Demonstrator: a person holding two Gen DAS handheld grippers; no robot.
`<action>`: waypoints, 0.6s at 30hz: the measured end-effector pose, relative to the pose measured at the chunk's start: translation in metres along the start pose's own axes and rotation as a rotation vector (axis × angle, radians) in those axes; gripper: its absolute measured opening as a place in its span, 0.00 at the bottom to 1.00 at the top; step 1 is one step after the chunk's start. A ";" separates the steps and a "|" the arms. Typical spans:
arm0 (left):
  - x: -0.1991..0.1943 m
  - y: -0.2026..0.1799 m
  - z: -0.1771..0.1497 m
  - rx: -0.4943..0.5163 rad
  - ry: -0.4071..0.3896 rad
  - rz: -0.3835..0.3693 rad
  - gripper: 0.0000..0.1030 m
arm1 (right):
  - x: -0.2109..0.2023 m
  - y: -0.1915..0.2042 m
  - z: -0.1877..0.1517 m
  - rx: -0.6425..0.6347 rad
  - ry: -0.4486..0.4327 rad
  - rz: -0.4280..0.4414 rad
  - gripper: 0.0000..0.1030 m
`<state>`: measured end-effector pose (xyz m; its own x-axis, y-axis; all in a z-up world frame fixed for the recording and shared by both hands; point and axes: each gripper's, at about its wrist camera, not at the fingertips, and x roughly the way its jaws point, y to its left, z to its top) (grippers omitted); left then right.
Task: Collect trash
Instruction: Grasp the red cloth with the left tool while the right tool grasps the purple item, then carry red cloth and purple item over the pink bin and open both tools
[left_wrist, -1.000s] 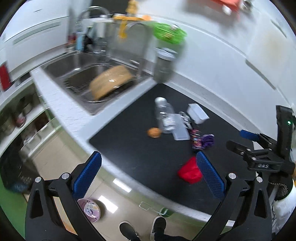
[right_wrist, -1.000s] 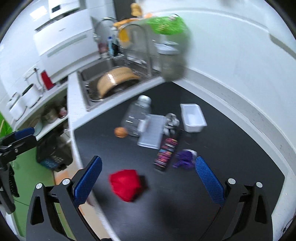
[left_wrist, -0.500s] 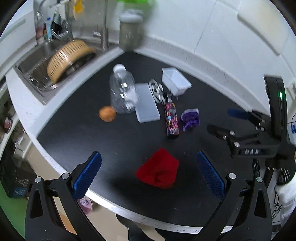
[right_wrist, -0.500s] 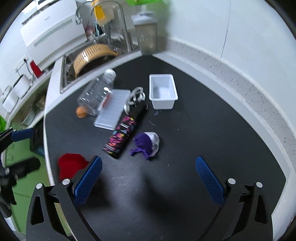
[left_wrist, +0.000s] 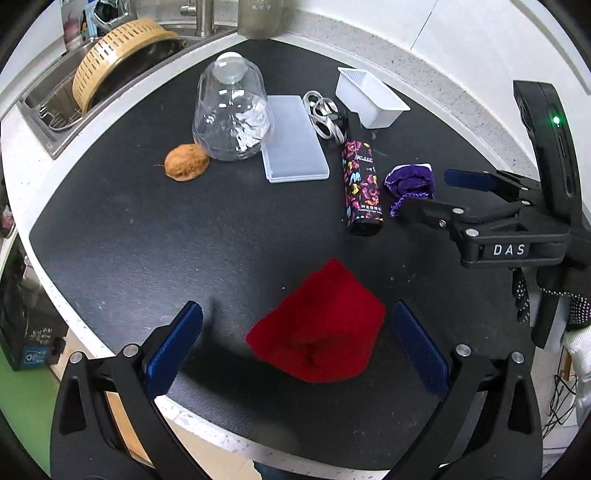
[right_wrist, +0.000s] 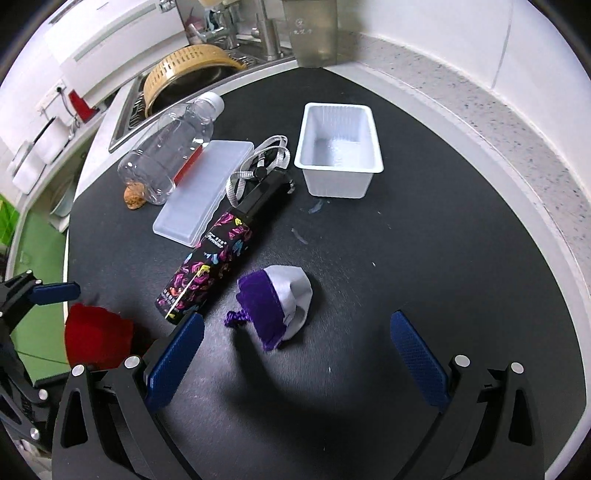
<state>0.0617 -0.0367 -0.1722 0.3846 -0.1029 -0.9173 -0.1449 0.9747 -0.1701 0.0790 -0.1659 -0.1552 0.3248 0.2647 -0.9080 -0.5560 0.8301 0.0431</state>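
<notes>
Both jaws gaping wide, empty: left gripper (left_wrist: 295, 343) straddling red cloth (left_wrist: 317, 325); right gripper (right_wrist: 295, 354) risking snagging purple pouch (right_wrist: 275, 306) cord.

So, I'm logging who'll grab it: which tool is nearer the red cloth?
Left. The left tool straddles the red cloth; the right tool hovers by the purple pouch.

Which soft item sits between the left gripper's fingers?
The red cloth, between the open left gripper's fingers. The purple pouch lies farther back by the right gripper.
</notes>
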 end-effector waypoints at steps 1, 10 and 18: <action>0.001 0.000 0.000 -0.001 0.000 -0.006 0.84 | 0.002 -0.001 0.001 -0.003 0.004 0.009 0.78; -0.001 -0.005 0.007 -0.003 0.002 -0.003 0.32 | -0.005 -0.006 0.008 -0.023 -0.029 -0.002 0.30; -0.035 0.002 0.014 -0.029 -0.062 -0.031 0.27 | -0.040 0.007 0.007 -0.015 -0.069 0.012 0.28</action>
<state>0.0612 -0.0286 -0.1356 0.4452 -0.1197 -0.8874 -0.1577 0.9651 -0.2093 0.0673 -0.1670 -0.1161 0.3697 0.3085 -0.8765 -0.5718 0.8190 0.0471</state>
